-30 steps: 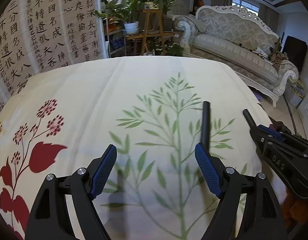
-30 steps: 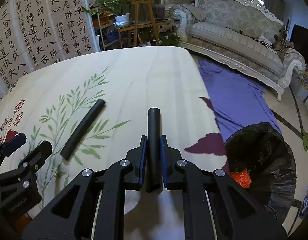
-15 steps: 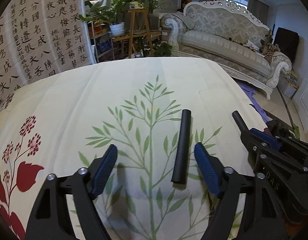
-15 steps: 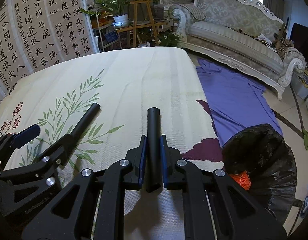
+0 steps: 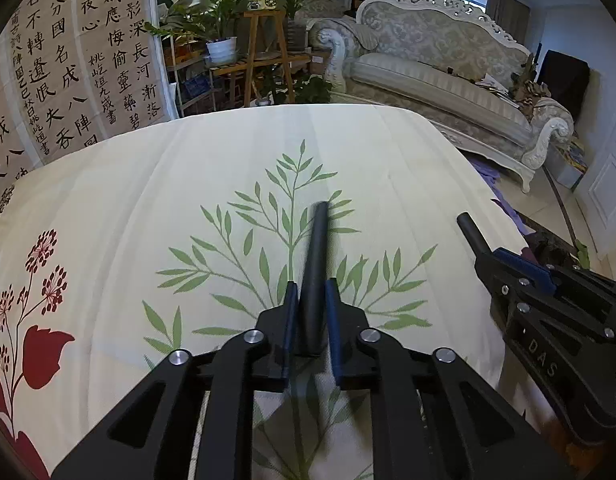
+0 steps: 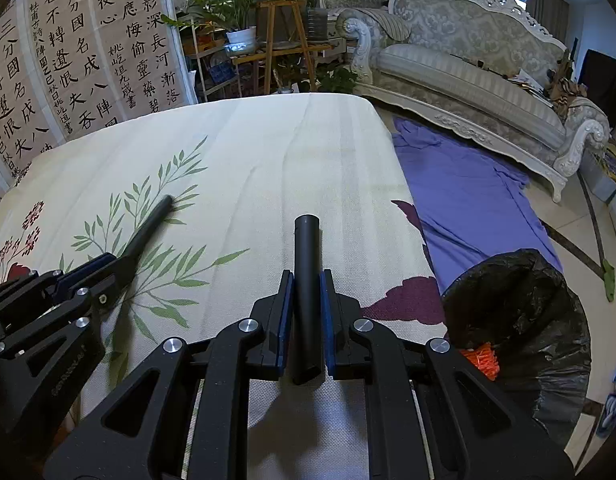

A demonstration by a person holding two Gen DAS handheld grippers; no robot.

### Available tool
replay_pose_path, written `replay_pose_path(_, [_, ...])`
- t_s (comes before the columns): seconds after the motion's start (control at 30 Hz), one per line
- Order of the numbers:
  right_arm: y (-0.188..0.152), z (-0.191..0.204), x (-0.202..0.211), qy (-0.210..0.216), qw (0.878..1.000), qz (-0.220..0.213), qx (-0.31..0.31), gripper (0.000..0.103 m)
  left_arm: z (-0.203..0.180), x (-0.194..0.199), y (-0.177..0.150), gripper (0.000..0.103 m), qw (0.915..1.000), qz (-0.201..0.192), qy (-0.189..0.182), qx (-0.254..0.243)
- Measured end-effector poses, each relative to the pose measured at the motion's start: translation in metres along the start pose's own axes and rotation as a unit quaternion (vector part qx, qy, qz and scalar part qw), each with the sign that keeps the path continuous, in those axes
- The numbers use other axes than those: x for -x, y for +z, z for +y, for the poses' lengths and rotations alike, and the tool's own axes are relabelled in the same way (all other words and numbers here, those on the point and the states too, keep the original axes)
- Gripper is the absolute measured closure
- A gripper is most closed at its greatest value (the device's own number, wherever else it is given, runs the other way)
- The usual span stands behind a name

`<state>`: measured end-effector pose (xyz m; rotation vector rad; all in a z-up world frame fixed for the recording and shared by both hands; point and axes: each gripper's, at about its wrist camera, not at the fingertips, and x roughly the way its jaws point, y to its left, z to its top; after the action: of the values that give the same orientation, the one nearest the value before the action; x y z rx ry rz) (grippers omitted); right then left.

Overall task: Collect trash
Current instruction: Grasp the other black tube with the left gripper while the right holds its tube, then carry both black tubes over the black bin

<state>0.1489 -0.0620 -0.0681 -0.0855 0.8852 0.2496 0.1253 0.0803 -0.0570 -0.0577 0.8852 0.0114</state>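
My left gripper (image 5: 311,292) is shut on a black foam tube (image 5: 316,256) over the floral tablecloth (image 5: 187,184); the tube points away from me. It also shows in the right wrist view (image 6: 147,228), held by the left gripper (image 6: 103,268). My right gripper (image 6: 306,280) is shut on a second black tube (image 6: 306,280), held above the tablecloth (image 6: 287,152) near its right edge. The right gripper (image 5: 504,258) with its tube (image 5: 470,230) shows at the right of the left wrist view. A black trash bag (image 6: 548,320) stands open on the floor at lower right.
An orange scrap (image 6: 482,360) lies in the trash bag. A purple cloth (image 6: 468,200) covers the floor beside the table. A white sofa (image 6: 488,80), a wooden plant stand (image 6: 283,40) and a calligraphy screen (image 6: 75,52) stand beyond the table.
My left gripper moved forward over the tube on the cloth and shut on it. My right gripper stayed shut on its tube and barely moved.
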Motion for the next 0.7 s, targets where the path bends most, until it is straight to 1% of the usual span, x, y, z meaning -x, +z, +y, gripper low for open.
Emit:
replay_pose_path(0.23, [0.000,0.000,0.000,0.000,1.000,0.000,0.000,0.091,0.006,0.013,-0.016,0.089,1.0000,0.000,-0.003,0.001])
replay_pose_path(0.4, [0.000,0.001,0.000,-0.001,1.000,0.000,0.001,0.091,0.014,0.015,-0.017,0.089,0.9998,-0.001,-0.006,0.018])
replay_pose_path(0.43, [0.001,0.000,0.000,-0.001,1.000,0.000,0.001,0.091,0.015,0.014,-0.016,0.087,0.9998,-0.001,-0.004,0.019])
replay_pose_path(0.57, [0.001,0.000,0.000,0.001,1.000,0.000,-0.001,0.091,0.012,0.009,-0.011,0.069,0.9998,-0.002,0.002,0.018])
replay_pose_path(0.63, [0.001,0.001,0.000,0.000,1.000,0.000,0.000,0.091,0.012,0.007,-0.009,0.064,0.9998,-0.002,0.003,0.020])
replay_pose_path(0.7, [0.001,0.002,0.000,0.000,1.000,0.000,0.000,0.091,0.013,0.005,-0.006,0.063,0.9997,-0.002,0.005,0.022])
